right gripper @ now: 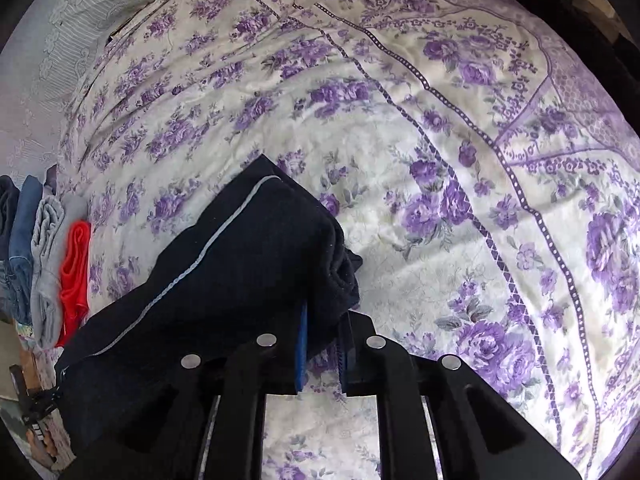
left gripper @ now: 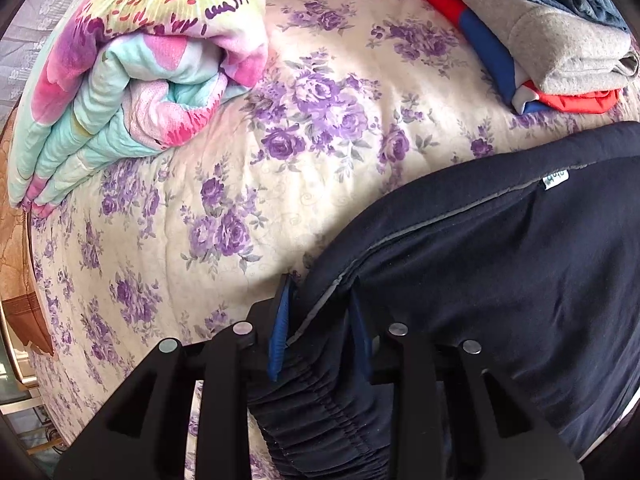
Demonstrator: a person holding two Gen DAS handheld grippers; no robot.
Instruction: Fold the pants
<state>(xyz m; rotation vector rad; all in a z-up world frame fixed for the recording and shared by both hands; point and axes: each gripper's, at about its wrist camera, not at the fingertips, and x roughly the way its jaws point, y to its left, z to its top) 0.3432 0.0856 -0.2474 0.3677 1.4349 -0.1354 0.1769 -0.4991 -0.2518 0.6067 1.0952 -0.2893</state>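
Note:
Dark navy pants with a thin grey side stripe lie partly folded over the floral bed cover. My left gripper is shut on the pants at the gathered elastic waistband, with fabric bunched between the blue pads. In the right wrist view the same pants hang as a folded bundle. My right gripper is shut on the bundle's thick folded end, held a little above the bed.
The bed cover is cream with purple flowers. A rolled colourful quilt lies at the left. A stack of folded clothes sits at the back right, and also shows at the left edge of the right wrist view.

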